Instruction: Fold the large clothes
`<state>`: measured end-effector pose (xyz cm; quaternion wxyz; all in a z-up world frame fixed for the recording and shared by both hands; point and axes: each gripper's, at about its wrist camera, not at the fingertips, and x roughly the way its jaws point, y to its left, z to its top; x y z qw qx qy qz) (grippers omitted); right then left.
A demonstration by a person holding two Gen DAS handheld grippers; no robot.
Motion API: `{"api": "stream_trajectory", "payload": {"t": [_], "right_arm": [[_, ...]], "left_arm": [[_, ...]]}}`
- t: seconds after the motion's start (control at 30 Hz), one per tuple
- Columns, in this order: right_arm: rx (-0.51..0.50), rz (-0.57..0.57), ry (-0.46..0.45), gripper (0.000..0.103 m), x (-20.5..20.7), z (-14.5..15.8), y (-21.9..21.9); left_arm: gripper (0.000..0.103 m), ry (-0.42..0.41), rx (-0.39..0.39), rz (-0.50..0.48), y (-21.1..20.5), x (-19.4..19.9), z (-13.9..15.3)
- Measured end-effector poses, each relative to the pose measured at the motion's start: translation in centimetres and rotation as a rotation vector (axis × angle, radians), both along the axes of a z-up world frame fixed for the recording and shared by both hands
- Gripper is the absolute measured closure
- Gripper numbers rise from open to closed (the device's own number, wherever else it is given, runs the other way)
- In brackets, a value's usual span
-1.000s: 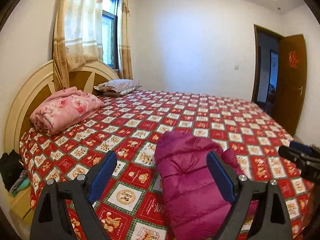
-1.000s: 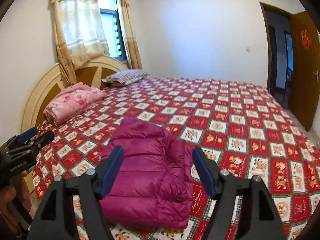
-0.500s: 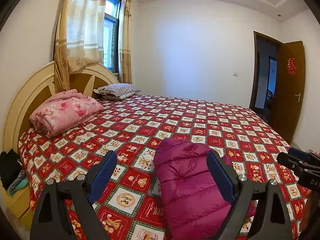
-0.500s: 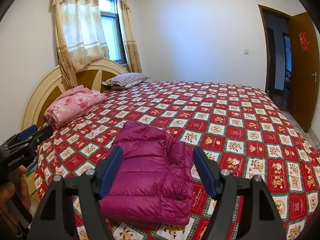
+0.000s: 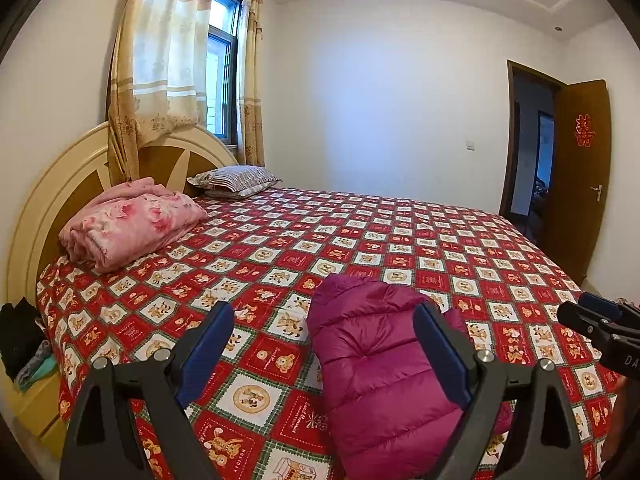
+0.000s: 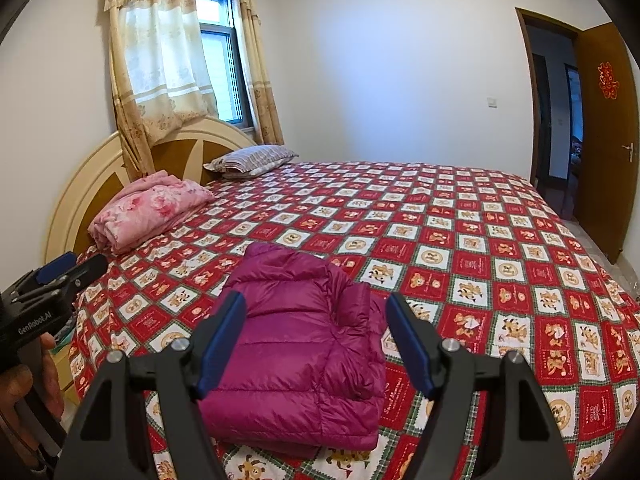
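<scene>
Red patterned bedspread (image 6: 460, 240) carries the purple jacket (image 6: 296, 356), apparently fully folded; left gripper (image 5: 324, 350) and right gripper (image 6: 316, 340) hover with fingers apart, empty.

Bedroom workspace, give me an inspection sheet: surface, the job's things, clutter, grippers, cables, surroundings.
Surface: bed with red and white checked cartoon-print cover, lying flat.
Job's things: magenta quilted puffer jacket, folded into a compact block near the bed's front edge.
Clutter: folded pink floral blanket and striped grey pillow by the cream and wood headboard; dark clothes on a low stand beside the bed.
Grippers: left gripper open, empty, off the jacket; right gripper open, empty, off the jacket.
Cables: nothing seen.
Surroundings: window with beige curtains, white walls, brown wooden door standing open.
</scene>
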<state>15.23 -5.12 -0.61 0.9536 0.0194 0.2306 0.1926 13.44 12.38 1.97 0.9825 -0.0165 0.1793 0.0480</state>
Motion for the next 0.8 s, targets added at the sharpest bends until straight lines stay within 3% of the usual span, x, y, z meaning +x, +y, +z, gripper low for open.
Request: {"api": "stream_trajectory", "payload": {"t": [0.8], "right_arm": [[0.002, -0.004, 0.006, 0.028, -0.23, -0.58, 0.26]], "left_arm": [[0.012, 0.015, 0.0, 0.002, 0.07, 0.04, -0.27]]}}
